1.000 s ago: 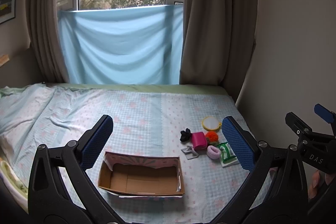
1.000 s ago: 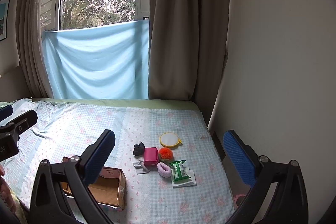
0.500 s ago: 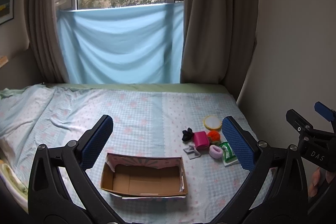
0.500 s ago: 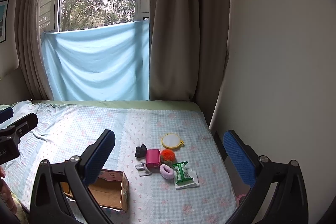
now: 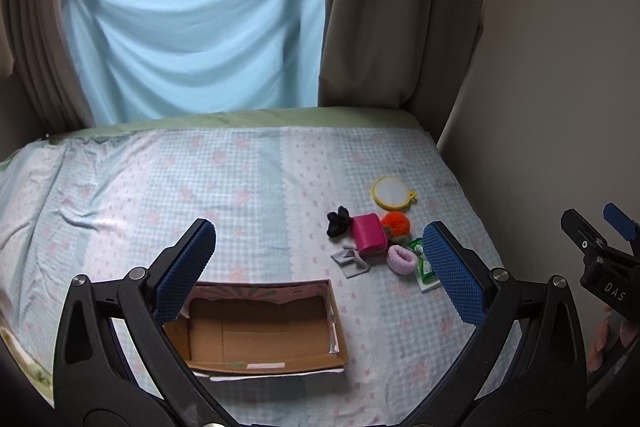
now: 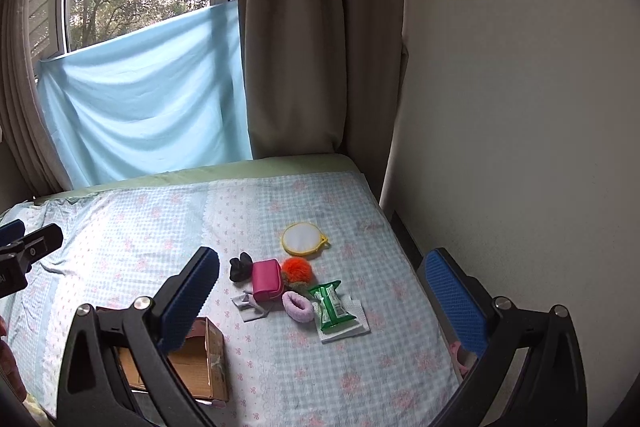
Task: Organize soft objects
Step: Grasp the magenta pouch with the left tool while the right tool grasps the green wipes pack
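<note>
Grippers, left (image 5: pixel 320 267) and right (image 6: pixel 324 297), have dipped closer to bed (image 5: pixel 240 187), fingers apart.

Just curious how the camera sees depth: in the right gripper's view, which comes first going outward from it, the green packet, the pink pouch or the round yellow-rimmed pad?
1. Green packet, nearest, slightly right of the pile.
2. Pink pouch, mid-pile, to the left.
3. Round yellow-rimmed pad, farthest, toward the window.

The right gripper (image 6: pixel 324 303), jaws wide apart, hangs above the bed (image 6: pixel 360 367); a pouch (image 6: pixel 267 279), scrunchie (image 6: pixel 297 306) and box (image 6: pixel 208 359) lie below.
</note>
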`<control>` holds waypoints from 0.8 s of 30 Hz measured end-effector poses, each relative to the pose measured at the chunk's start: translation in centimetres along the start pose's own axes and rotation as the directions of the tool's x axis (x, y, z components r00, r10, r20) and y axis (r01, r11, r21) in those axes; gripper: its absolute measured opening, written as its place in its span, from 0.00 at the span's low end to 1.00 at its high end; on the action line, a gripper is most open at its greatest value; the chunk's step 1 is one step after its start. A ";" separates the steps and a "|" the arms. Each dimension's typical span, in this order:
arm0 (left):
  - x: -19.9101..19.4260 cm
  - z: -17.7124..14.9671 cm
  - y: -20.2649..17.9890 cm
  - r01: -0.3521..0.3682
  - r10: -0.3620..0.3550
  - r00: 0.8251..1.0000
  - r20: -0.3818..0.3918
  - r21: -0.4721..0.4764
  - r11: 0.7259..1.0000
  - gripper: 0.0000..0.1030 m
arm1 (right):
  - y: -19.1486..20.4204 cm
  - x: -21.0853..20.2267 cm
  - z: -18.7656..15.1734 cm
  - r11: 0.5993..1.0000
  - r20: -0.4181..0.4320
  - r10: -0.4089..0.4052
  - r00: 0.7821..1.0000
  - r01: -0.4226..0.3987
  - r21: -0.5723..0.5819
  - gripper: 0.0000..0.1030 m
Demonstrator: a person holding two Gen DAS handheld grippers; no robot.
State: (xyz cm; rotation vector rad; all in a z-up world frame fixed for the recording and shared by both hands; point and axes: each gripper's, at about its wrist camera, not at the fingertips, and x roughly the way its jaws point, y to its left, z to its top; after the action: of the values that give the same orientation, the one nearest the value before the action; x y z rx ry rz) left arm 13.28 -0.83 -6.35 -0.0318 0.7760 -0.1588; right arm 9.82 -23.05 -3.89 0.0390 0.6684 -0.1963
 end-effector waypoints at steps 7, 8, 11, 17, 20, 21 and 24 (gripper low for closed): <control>12.0 0.5 -3.1 0.073 -0.081 0.985 -0.154 -0.059 0.996 0.99 | -2.8 8.8 -1.5 0.998 -0.107 -0.053 0.993 0.051 -0.020 1.00; 14.1 0.3 -3.6 0.076 -0.086 0.979 -0.183 -0.063 0.995 0.99 | -3.1 10.3 -1.9 0.998 -0.122 -0.053 0.991 0.050 -0.025 0.99; 20.1 -0.5 -5.1 0.086 -0.103 0.957 -0.270 -0.075 0.994 0.99 | -4.0 14.9 -3.0 0.998 -0.183 -0.052 0.982 0.045 -0.044 0.95; 31.2 -2.6 -7.8 0.081 -0.098 0.895 -0.435 -0.056 0.995 0.99 | -5.2 23.4 -5.4 0.998 -0.309 -0.032 0.951 0.013 -0.062 0.91; 36.0 -4.2 -8.9 0.077 -0.088 0.859 -0.504 -0.044 0.996 0.99 | -5.4 27.5 -6.9 0.998 -0.375 -0.009 0.927 -0.017 -0.064 0.86; 37.5 -4.7 -9.2 0.076 -0.085 0.847 -0.525 -0.040 0.996 0.99 | -5.4 28.7 -7.4 0.997 -0.395 -0.008 0.918 -0.021 -0.069 0.86; 40.7 -6.3 -10.0 0.075 -0.069 0.816 -0.575 -0.013 0.997 0.99 | -5.1 32.1 -9.2 0.996 -0.450 0.006 0.893 -0.045 -0.076 0.86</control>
State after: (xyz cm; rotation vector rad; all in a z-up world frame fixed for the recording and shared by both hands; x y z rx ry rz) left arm 36.19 -16.82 -38.28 -0.0020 1.3859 -0.2502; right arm 27.86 -32.58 -30.84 0.0108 1.1392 -0.1334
